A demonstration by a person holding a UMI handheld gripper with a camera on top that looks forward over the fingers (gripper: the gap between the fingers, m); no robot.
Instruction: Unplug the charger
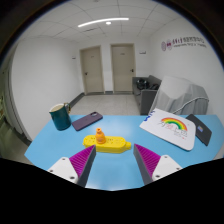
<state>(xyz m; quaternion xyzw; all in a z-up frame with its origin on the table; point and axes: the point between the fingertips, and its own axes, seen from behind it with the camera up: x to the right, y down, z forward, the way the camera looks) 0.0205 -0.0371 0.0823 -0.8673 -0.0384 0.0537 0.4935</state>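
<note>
- Charger: I cannot pick one out with certainty anywhere in this view, nor a cable or socket; where it sits I cannot tell.
- gripper (108, 170): fingers spread wide apart, holding nothing. The magenta pads (65, 165) face each other across an open gap, with only bare tabletop showing between them.
- blue table (120, 165): fills the near ground under and ahead of the fingers.
- yellow toy boat (105, 142): rests on the table just ahead of the fingers, roughly centred on the gap, not touched by either finger.
- dark green mug (60, 115): upright, beyond the left finger, near the table's far edge.
- purple flat object (86, 121): lies just beside the mug, on the side toward the boat; could be a phone or case, I cannot tell which.
- white board with a rainbow drawing (170, 128): lies flat beyond the right finger, well apart from the boat.
- dark flat item (203, 130): lies at the far side of the board, touching or overlapping its edge; too small to identify.
- grey-white chair (185, 95): stands behind the board, past the table.
- two doors (106, 68): both closed, in the far wall.
- red wall lettering (185, 42): high on the wall above the chair, unreadable.
</note>
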